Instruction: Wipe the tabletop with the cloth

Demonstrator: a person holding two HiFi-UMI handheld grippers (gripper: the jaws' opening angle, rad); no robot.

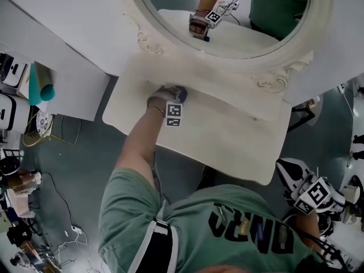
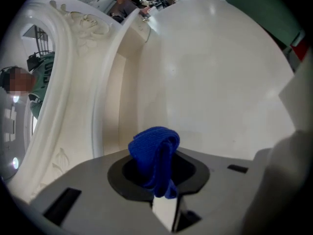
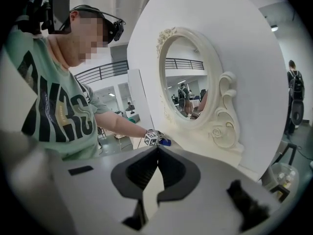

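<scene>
Pressure is what this step turns on. My left gripper (image 2: 159, 176) has its jaws clamped on the blue cloth (image 2: 155, 153), which bunches out of them as a folded wad. In the head view that wad is down on the tabletop (image 1: 227, 132) at its back left part, close to the foot of the mirror frame (image 1: 272, 83).

The wad is small, so I judge the job calls for many overlapping strokes, starting along the frame's foot and working toward the front edge. I should hold the gripper low enough that the fabric, not the jaw tips, meets the surface. Only a fold is pinched, so a hard drag could tug the cloth loose; even, moderate pushes seem safer. Near the carved scrolls I would slow down so as not to knock them.

My right gripper (image 1: 293, 175) hangs off the table's right front corner, low by my side, with its jaws together and nothing between them.

The top is cream-white, smooth and bare, with a curving front edge. Behind it the oval mirror (image 1: 239, 36) reflects my arm and tool. Around the table is grey-green floor (image 1: 85, 152), with clutter to my left including a teal roll (image 1: 38, 90). A person (image 3: 295, 89) stands far off to the right.
</scene>
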